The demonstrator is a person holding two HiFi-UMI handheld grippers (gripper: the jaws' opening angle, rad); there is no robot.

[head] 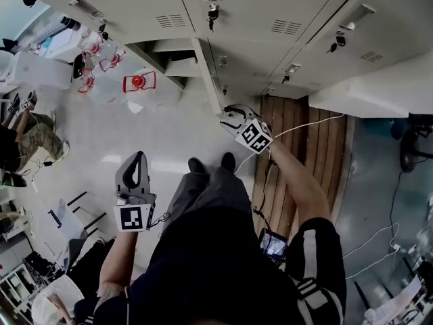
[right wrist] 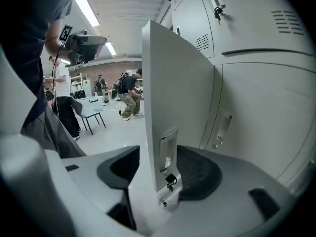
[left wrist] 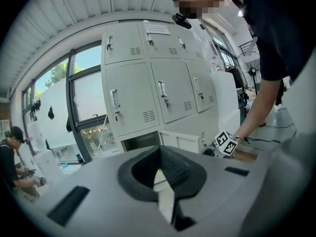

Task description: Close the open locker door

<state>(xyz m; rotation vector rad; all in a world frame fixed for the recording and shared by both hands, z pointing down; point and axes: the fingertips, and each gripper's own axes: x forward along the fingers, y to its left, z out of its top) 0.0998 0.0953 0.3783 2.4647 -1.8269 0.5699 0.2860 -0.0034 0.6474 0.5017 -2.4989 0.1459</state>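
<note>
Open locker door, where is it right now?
In the head view the open locker door juts out edge-on from the bottom locker row at top centre; its free edge stands between the parted jaws of the right gripper.

The open locker door (head: 208, 76) juts out from the bottom row of the lockers (head: 270, 19), with its compartment (head: 166, 56) to its left. The door's free edge stands between the jaws of the right hand-held gripper (head: 231, 116). The left hand-held gripper (head: 135, 168) is further back and to the left, well apart from both.
</note>
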